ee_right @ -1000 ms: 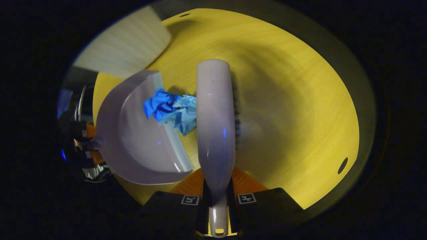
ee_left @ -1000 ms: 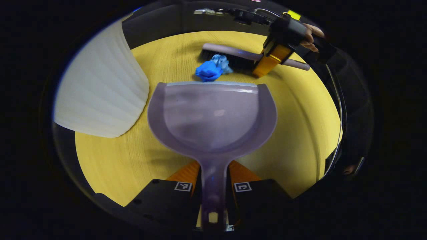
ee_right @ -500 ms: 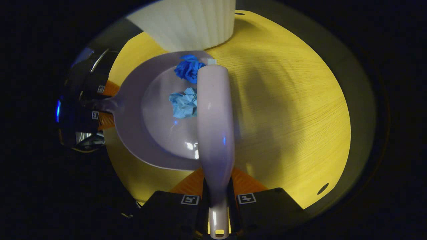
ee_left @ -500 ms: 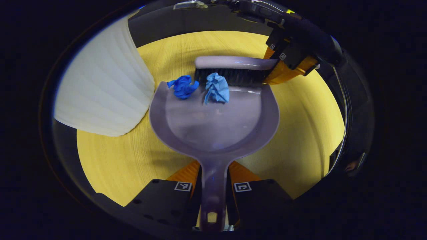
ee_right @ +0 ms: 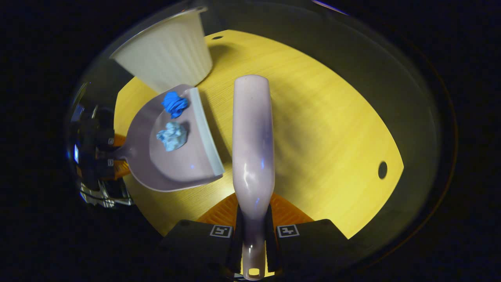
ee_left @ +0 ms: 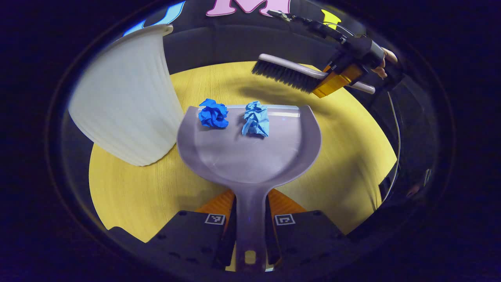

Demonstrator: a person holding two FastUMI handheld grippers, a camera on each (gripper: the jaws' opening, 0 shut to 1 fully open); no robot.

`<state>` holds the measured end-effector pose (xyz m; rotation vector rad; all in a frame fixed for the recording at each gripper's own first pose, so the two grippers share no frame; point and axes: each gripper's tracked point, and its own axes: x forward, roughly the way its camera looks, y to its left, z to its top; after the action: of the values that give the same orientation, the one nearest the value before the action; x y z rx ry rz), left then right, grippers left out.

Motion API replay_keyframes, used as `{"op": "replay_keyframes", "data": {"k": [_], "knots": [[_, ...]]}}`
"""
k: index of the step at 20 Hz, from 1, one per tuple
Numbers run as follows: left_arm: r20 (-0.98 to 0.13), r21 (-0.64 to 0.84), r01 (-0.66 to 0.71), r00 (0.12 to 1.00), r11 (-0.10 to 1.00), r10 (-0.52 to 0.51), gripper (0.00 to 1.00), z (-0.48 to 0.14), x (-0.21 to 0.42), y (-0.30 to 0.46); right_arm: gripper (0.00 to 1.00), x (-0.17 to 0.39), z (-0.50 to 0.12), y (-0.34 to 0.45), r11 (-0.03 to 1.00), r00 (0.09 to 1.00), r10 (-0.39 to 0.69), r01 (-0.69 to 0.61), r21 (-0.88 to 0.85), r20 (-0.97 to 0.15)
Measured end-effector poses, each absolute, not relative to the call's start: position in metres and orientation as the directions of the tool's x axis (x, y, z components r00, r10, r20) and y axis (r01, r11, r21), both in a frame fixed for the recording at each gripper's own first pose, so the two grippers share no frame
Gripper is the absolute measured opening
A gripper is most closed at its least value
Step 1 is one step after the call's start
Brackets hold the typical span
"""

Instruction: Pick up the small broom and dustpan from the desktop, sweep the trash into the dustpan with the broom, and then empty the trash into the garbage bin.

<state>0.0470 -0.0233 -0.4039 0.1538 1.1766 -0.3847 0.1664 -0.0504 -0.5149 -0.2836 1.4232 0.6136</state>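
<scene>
Lifted clear of the dustpan since half a second ago: broom, now above the worktop, handle clenched in right hand-held gripper. Left hand-held gripper clamped on dustpan handle. Both blue paper wads inside pan near its lip, beside white garbage bin.

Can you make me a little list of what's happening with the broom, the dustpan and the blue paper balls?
dustpan: held by its handle in the left gripper
paper balls: dark blue one and light blue one, both in the dustpan near its front edge
broom: held in the right gripper, lifted clear of the dustpan
bin: white, standing beside the dustpan
table: yellow wood
</scene>
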Motion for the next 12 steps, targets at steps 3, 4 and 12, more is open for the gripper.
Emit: {"op": "replay_keyframes", "data": {"k": [3,4,12], "knots": [[-0.874,-0.086,0.393,0.411,0.915,-0.258,0.31,-0.395,0.054,-0.029,0.28,0.156,-0.522,-0.050,0.925,0.153,0.169,-0.365,0.104,-0.974],[-0.857,-0.101,0.390,0.433,0.915,-0.279,0.29,-0.391,0.054,-0.028,0.28,0.149,-0.532,-0.047,0.949,0.191,0.167,-0.297,0.105,-0.967],[-0.747,-0.126,0.352,0.582,0.928,-0.322,0.29,-0.347,0.070,-0.021,0.27,0.146,-0.555,-0.025,0.983,0.345,0.163,-0.138,0.121,-0.924]]}}
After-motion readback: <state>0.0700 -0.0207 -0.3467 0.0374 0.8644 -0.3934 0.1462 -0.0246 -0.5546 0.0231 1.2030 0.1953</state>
